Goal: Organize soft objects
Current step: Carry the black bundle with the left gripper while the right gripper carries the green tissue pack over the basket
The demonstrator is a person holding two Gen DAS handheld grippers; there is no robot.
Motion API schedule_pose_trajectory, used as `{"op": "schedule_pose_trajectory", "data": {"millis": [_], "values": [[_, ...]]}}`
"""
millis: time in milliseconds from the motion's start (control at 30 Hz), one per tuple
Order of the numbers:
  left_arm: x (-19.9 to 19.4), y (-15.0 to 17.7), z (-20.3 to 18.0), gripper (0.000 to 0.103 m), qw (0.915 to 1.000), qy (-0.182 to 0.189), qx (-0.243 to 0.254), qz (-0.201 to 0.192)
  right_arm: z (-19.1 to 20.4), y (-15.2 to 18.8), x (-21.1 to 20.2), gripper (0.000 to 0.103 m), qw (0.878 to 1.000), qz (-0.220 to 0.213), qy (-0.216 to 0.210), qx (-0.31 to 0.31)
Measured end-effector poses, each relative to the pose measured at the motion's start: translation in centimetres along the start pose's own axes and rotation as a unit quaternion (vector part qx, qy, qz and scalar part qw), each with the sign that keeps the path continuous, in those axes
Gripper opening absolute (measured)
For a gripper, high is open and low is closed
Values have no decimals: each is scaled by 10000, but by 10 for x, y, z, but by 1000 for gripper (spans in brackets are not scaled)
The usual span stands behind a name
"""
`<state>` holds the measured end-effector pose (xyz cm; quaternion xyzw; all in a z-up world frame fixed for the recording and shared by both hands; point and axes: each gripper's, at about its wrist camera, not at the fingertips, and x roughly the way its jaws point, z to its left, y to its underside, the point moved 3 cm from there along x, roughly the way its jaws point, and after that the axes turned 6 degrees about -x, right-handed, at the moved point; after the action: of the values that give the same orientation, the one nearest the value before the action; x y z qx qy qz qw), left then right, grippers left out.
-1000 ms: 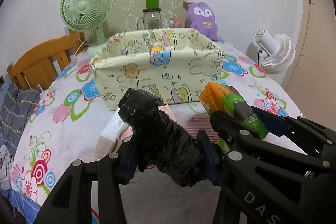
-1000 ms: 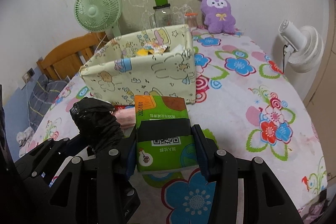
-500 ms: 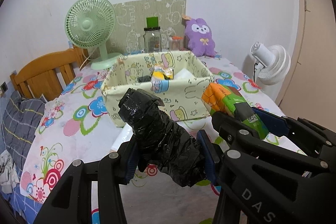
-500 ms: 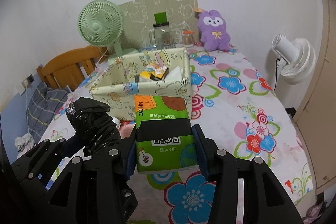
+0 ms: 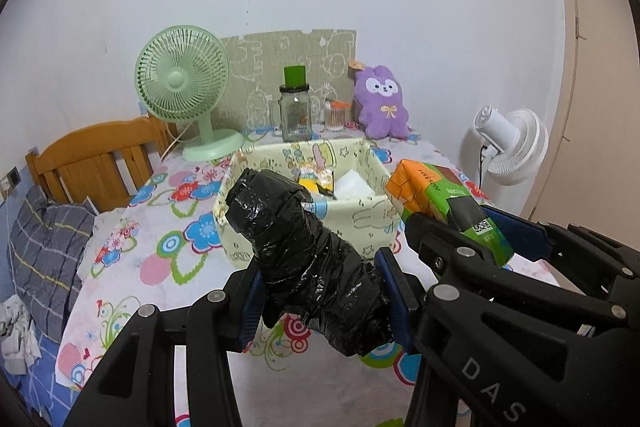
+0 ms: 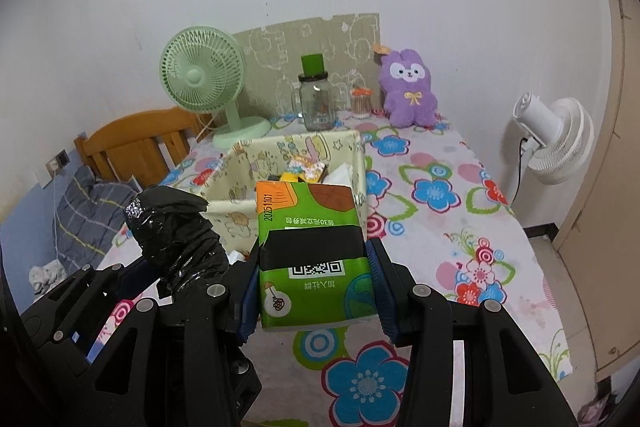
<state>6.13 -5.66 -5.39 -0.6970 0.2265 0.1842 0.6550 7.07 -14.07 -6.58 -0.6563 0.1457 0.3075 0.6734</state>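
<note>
While both grippers are hanging above the flowery bench point(image 6: 448, 187), the left gripper point(image 5: 320, 291) is squeezing a black plastic-wrapped bundle point(image 5: 304, 247), jaws closed tight on its lower half so the top is sticking up and leaning left. Right beside it, the right gripper point(image 6: 312, 291) is clamping a green and orange tissue pack point(image 6: 312, 247), jaws pressing both sides. Just beyond them the cartoon-print fabric storage box point(image 6: 236, 183) is sitting open on the bench, already holding some snack packets
</note>
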Motion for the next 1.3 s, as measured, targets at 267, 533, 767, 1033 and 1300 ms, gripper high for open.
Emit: {"op": "schedule_pose_trajectory", "data": {"millis": [267,533,767,1033,1300], "values": [[-5,-15,3,53,10000,61,-17,-72,6,-19,-11,52,9999,-75,80,-93],[-5,-30,7,53,9999,72,2,-135,9,-34,-11,52,9997,-166,103,-110],[3,-42,11,53,9998,53,-9,-182,11,-48,-3,52,9996,-207,91,-147],[17,-52,16,53,9998,38,-23,-172,11,-60,13,52,9996,-196,75,-194],[35,-63,21,53,9999,29,-41,-138,9,-72,32,52,9996,-164,68,-205]]}}
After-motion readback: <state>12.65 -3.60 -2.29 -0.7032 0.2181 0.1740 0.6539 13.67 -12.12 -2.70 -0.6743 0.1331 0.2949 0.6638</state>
